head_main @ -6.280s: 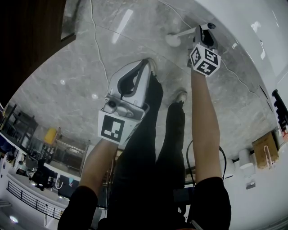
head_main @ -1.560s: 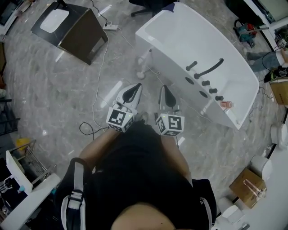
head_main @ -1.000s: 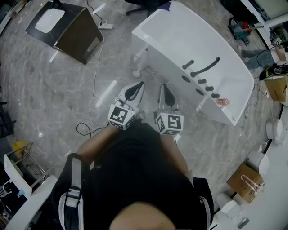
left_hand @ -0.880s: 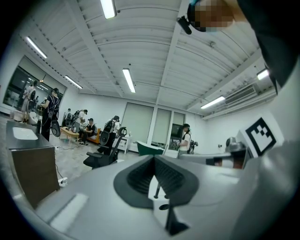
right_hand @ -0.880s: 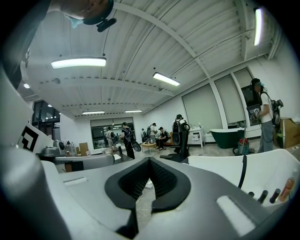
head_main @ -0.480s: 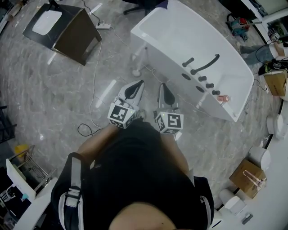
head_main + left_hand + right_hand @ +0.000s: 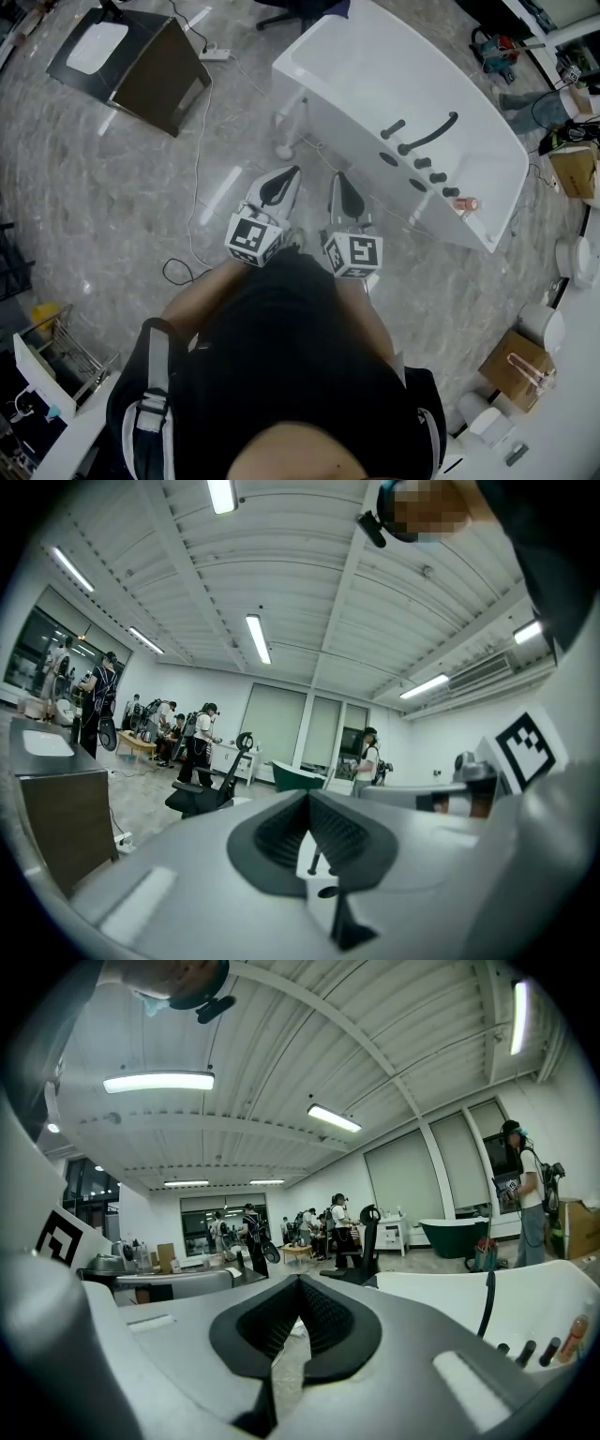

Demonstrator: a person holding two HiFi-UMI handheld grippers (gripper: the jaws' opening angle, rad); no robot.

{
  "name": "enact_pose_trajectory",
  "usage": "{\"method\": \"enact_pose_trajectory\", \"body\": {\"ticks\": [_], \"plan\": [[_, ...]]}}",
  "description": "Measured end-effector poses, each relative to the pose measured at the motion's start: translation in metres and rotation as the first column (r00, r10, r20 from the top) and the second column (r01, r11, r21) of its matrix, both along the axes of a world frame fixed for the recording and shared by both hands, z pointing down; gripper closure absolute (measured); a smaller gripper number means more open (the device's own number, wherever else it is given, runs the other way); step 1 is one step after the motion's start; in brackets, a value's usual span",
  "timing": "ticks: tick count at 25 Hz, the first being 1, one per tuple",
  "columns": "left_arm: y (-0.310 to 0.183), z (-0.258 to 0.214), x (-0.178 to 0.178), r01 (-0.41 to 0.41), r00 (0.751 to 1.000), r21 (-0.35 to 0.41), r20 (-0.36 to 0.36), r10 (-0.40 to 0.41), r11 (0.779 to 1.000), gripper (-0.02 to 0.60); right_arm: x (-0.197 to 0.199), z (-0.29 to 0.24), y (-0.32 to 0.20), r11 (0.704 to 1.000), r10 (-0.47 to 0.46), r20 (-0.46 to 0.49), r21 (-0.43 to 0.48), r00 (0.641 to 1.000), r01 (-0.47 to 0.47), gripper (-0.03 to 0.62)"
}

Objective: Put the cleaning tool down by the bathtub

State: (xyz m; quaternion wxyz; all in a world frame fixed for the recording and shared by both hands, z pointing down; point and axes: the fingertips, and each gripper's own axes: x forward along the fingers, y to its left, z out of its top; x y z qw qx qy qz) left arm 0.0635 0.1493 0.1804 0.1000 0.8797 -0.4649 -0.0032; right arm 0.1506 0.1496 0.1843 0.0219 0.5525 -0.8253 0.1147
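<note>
We're holding both claws side by side out in front of us, aimed toward the bathtub (image 7: 356,122). The left gripper (image 7: 308,797) has its jaws pressed together with nothing between them, and the right gripper (image 7: 300,1283) is closed up and empty too. The cleaning tool (image 7: 283,150) is down on the grey floor (image 7: 122,206), its round white head just beside the tub's near wall and its thin handle running along that wall, apart from both grippers.
</note>
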Motion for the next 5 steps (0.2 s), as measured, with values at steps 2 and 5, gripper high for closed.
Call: {"method": "enact_pose_trajectory", "body": {"ticks": [2, 5], "plan": [[0.0002, -0.0001, -0.0006, 0.0, 1.0, -0.001, 0.001, 0.0, 1.0, 0.575, -0.0005, -0.0004, 0.0005, 1.0, 0.0, 0.0, 0.0, 1.0, 0.0, 0.595], [0.0005, -0.0003, -0.002, 0.001, 1.0, -0.002, 0.001, -0.001, 1.0, 0.575, -0.0018, -0.0014, 0.0015, 1.0, -0.002, 0.001, 0.001, 1.0, 0.002, 0.595]]}}
